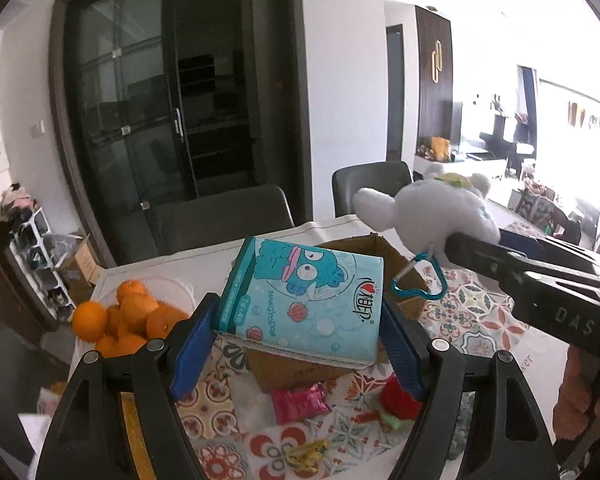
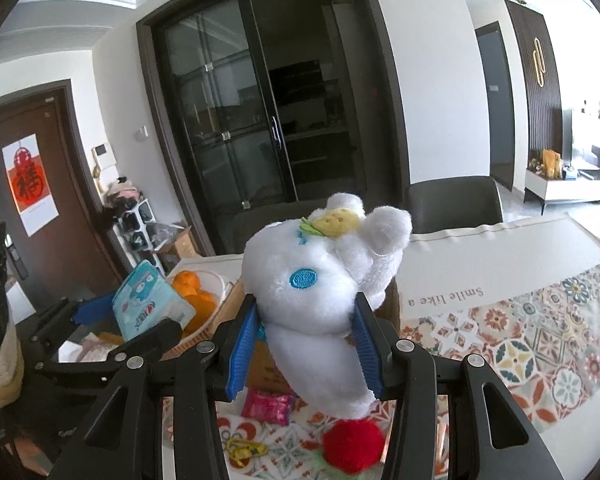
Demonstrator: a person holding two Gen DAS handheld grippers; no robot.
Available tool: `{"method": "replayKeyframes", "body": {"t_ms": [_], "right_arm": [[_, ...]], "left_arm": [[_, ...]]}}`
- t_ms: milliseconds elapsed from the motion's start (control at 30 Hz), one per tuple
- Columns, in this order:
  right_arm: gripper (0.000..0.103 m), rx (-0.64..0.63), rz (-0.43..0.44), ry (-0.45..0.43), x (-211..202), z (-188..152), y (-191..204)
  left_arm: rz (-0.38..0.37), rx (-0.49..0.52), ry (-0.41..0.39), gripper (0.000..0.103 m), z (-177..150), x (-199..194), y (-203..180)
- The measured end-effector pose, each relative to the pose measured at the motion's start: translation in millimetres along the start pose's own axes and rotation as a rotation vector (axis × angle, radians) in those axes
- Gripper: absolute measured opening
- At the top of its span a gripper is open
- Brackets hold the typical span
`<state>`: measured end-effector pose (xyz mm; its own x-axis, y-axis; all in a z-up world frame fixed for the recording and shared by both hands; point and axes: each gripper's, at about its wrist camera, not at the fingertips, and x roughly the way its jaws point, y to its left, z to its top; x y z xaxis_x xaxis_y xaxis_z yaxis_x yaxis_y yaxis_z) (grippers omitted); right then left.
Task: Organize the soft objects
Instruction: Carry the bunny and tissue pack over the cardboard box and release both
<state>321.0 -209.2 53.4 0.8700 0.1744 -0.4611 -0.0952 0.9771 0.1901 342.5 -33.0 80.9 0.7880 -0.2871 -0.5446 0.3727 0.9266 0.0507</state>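
Dining room w/ dark glass doors behind; tabletop wears a patterned cloth. Left hand-held gripper is clamped on a blue tissue pack, blue pads pressing both sides, pack held up above the cardboard box. Right hand-held gripper is clamped on the white plush toy, also lifted, near the box; its teal carabiner dangles over the box's edge in the left view.

Outward from there: pink packet, red pompom and a yellow-ish string bit lie loose on the cloth in front of the box. Bowl of oranges sits at the left, prob. not part of the job.

Progress, my read: early to mid. Two soft items are in the air, neither dropped in yet; box interior mostly hidden, can't tell what's inside. At least three small items left to collect after these.
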Motion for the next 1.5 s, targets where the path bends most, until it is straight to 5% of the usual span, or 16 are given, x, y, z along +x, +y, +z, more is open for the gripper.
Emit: {"method": "replayKeyframes", "body": {"t_ms": [533, 1400, 1500], "right_arm": [[0.046, 0.002, 0.023, 0.229, 85, 38, -17], [0.047, 0.047, 0.078, 0.485, 198, 7, -46], [0.049, 0.053, 0.085, 0.515, 205, 2, -48]], "left_arm": [[-0.073, 0.053, 0.145, 0.077, 35, 69, 10], [-0.135, 0.125, 0.380, 0.077, 8, 188, 9], [-0.120, 0.124, 0.393, 0.086, 5, 193, 8]]}}
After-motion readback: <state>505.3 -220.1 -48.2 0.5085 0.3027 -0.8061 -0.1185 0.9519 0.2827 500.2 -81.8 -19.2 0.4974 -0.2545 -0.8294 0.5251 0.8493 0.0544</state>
